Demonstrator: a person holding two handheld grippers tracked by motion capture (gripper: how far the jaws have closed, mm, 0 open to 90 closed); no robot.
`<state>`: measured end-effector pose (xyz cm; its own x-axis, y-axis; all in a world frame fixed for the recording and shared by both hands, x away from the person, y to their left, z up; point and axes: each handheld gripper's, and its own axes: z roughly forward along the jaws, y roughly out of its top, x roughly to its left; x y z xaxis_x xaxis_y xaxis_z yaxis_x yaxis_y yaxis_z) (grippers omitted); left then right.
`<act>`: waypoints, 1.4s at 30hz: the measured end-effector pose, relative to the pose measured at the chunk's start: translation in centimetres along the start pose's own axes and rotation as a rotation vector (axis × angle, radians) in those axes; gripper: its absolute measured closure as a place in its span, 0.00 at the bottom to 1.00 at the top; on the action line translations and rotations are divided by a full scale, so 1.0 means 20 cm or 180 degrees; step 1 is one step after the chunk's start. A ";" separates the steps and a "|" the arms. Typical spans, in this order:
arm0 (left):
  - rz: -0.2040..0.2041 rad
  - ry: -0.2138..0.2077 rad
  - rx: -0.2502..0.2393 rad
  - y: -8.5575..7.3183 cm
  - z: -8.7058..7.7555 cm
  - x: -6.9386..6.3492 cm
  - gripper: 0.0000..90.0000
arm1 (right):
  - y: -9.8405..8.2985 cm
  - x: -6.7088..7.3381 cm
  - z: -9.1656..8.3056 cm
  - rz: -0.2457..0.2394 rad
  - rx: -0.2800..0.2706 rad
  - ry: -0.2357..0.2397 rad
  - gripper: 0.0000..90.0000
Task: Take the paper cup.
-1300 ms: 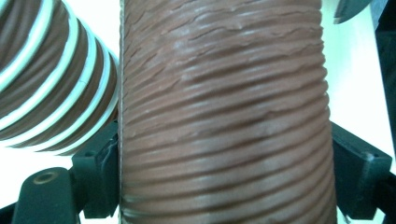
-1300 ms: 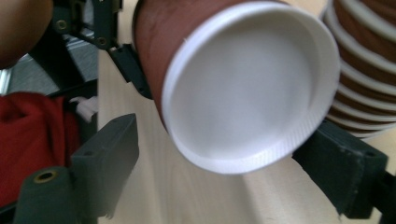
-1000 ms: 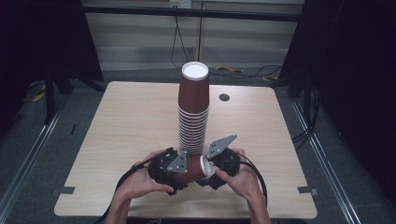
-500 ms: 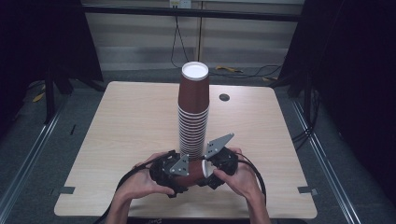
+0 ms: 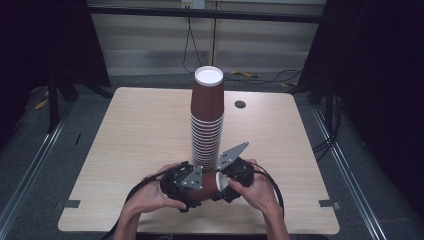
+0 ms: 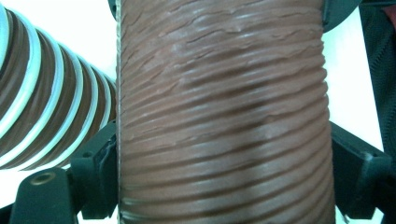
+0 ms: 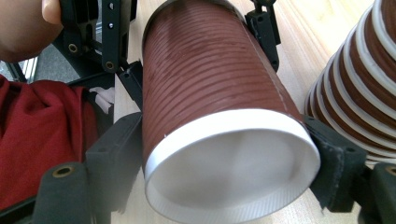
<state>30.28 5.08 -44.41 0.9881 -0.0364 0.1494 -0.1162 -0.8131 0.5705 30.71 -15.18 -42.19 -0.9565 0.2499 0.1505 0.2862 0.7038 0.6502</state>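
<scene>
A single brown ribbed paper cup [image 5: 209,184] lies on its side just above the table's front, held between both grippers. My left gripper [image 5: 198,186] is shut on its body near the base; in the left gripper view the cup [image 6: 224,93] spans the whole gap between the black pads [image 6: 100,177]. My right gripper [image 5: 223,181] is shut on the white-rimmed mouth end, and the cup [image 7: 205,79] opens toward its camera. A tall stack of the same cups [image 5: 206,125] stands upside down right behind the grippers; the stack [image 7: 359,84] is close beside the held cup.
The light wooden table [image 5: 125,145] has a small black round hole [image 5: 240,104] at the back right. Black cables trail from both grippers toward the front edge. A red garment [image 7: 37,135] shows below the table edge. Dark frames flank the table.
</scene>
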 end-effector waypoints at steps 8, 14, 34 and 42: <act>0.0056 -0.0016 0.0045 -0.01 0.01 0.00 0.15 | 0.01 0.00 0.02 0.0008 0.0105 0.0024 0.24; 0.0041 -0.0055 -0.0149 -0.02 -0.01 0.00 0.14 | 0.01 0.00 0.01 0.0034 0.0058 0.0056 0.25; -0.0139 -0.0090 -0.0705 -0.07 -0.06 0.04 0.13 | 0.02 0.01 -0.01 0.0020 0.0029 -0.0029 0.25; -0.0217 -0.0050 -0.0933 -0.08 -0.09 0.05 0.13 | 0.02 0.02 -0.03 0.0031 -0.0029 -0.0074 0.25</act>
<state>31.26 7.46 -43.71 0.9958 0.0017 0.0916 -0.0715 -0.6117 0.7879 30.42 -15.09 -41.41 -0.9520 0.2722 0.1397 0.2950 0.6952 0.6555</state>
